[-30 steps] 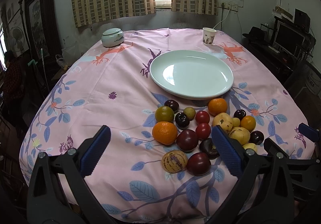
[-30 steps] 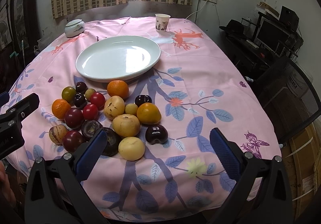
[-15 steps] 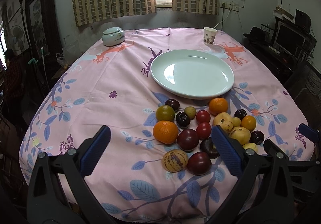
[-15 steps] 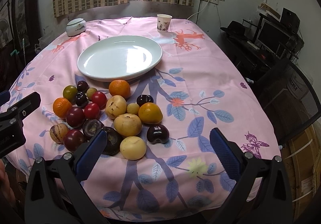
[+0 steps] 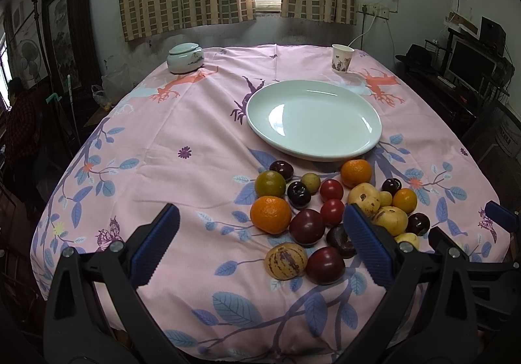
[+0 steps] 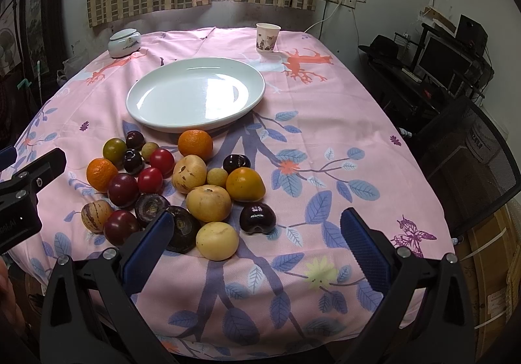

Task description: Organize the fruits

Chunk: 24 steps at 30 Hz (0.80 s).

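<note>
A cluster of several fruits lies on the pink tablecloth in front of an empty white plate (image 5: 314, 119) (image 6: 195, 93): oranges (image 5: 270, 214) (image 6: 195, 144), dark plums (image 5: 307, 227), red tomatoes (image 6: 161, 162), yellow pears (image 6: 208, 202) and a striped melon (image 5: 286, 261). My left gripper (image 5: 260, 245) is open and empty, hovering near the table's front edge, just short of the fruit. My right gripper (image 6: 257, 243) is open and empty, near the front of the pile, over a yellow fruit (image 6: 217, 240).
A lidded ceramic jar (image 5: 185, 57) (image 6: 124, 43) stands at the far left and a paper cup (image 5: 342, 58) (image 6: 267, 37) at the far right. A black mesh chair (image 6: 469, 165) and a desk with a monitor (image 6: 446, 62) stand to the right.
Both grippers have moved slightly forward toward the table; the fruit and plate appear a little closer. Nothing has been grasped.
</note>
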Each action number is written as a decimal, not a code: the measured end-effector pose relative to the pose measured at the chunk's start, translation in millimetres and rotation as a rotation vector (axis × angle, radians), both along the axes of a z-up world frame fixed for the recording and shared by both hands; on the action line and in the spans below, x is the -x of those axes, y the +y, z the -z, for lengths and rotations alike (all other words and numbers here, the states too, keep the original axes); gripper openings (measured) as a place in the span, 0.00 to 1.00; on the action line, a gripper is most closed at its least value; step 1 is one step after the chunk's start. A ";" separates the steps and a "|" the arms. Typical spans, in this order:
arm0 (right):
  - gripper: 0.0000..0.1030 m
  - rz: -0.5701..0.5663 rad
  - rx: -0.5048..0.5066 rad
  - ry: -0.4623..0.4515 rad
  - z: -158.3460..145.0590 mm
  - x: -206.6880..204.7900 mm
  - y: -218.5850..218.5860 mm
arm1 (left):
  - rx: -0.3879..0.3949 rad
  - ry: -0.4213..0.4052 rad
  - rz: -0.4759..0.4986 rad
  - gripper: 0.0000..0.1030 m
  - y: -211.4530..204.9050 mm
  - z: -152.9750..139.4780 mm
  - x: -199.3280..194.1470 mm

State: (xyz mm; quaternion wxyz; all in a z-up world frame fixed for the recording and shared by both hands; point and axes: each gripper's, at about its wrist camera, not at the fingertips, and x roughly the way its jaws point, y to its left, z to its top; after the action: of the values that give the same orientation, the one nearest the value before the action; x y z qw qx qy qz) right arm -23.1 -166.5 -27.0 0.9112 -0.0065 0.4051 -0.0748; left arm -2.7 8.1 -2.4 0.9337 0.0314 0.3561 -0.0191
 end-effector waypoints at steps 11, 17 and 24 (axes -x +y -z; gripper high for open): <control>0.99 0.000 0.003 0.000 -0.1 -1.2 3.1 | 0.001 0.001 0.000 0.98 0.3 0.1 -0.3; 0.99 0.000 0.004 0.001 0.1 -1.3 3.9 | 0.002 0.003 -0.001 0.98 0.4 0.2 -0.4; 0.99 -0.001 0.006 0.001 0.3 -1.2 4.1 | 0.001 0.003 -0.001 0.98 1.1 0.4 -0.1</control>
State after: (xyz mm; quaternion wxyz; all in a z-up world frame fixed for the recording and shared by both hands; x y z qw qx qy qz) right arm -21.9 -162.4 -27.3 0.9110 -0.0093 0.4054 -0.0756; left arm -2.6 9.1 -2.9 0.9332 0.0307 0.3576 -0.0190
